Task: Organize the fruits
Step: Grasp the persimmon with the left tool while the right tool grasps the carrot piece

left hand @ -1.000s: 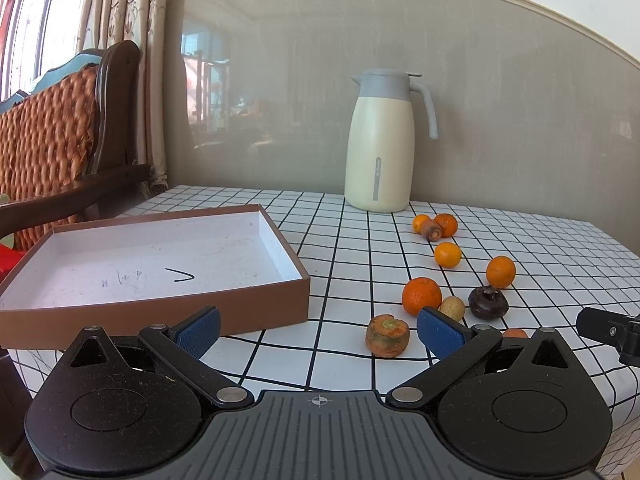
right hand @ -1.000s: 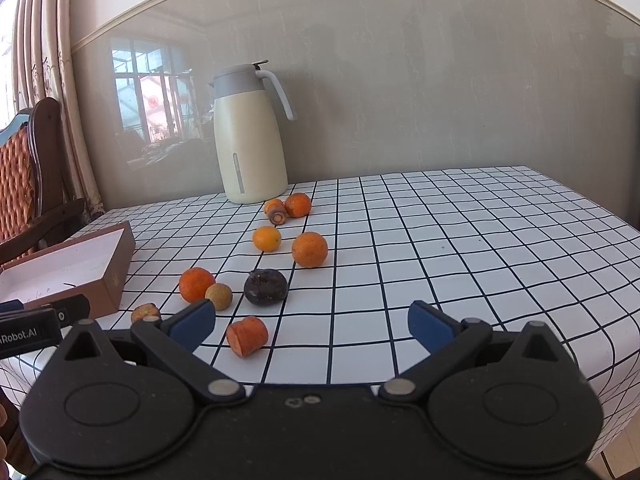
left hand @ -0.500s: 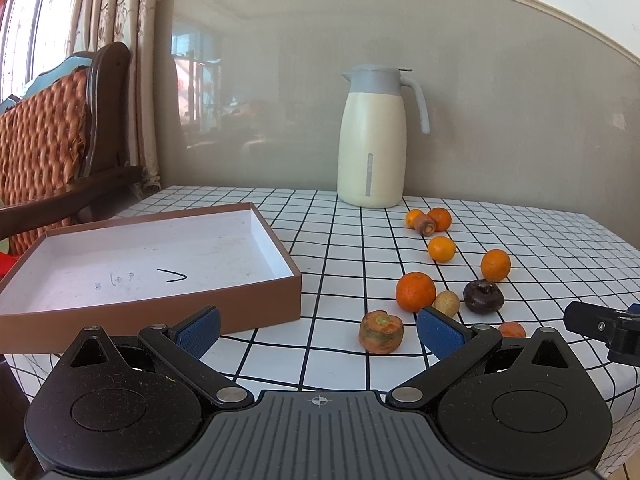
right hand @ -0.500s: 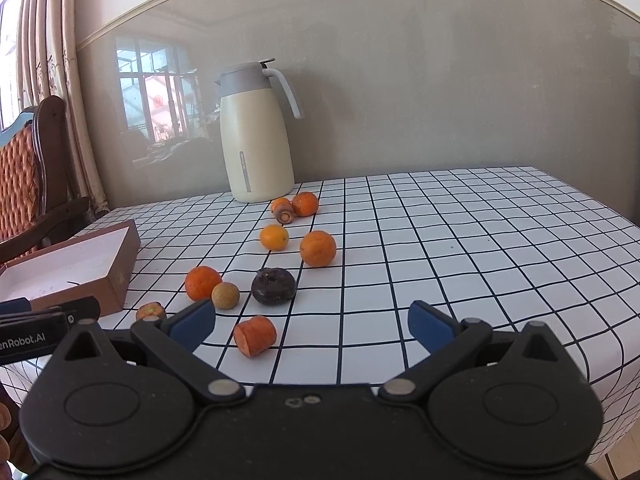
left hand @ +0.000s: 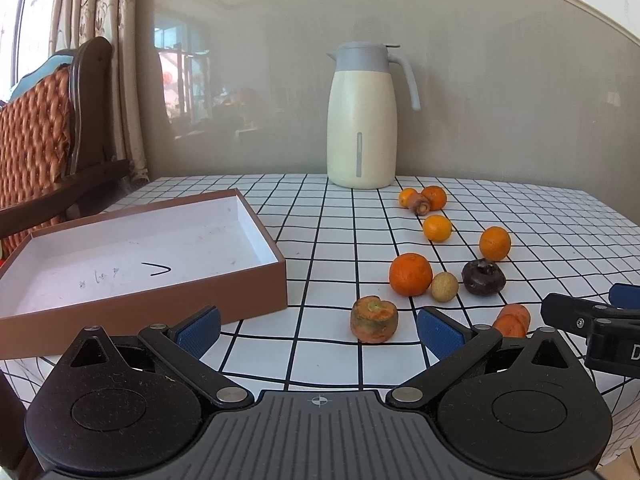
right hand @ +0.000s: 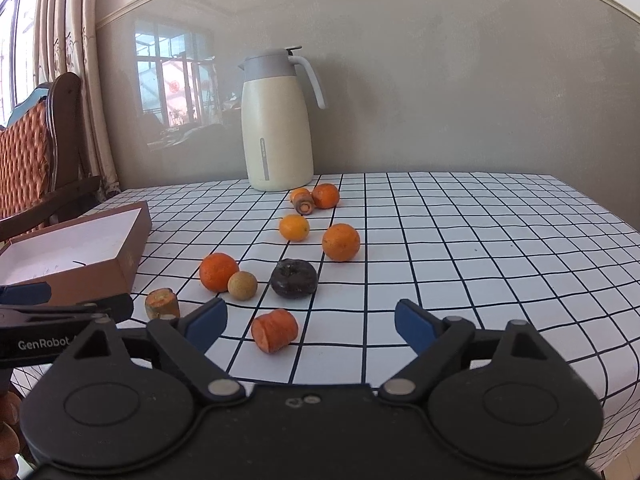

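While box (left hand: 140, 256) sits left, jug (left hand: 362, 120) stands behind fruit (left hand: 411, 274).

Fruits (right hand: 340, 242) scattered beside open box (right hand: 132, 256)

You can read "GenRobot" on the left gripper (right hand: 60, 330) | hand-drawn "V" mark inside the box (left hand: 156, 269)
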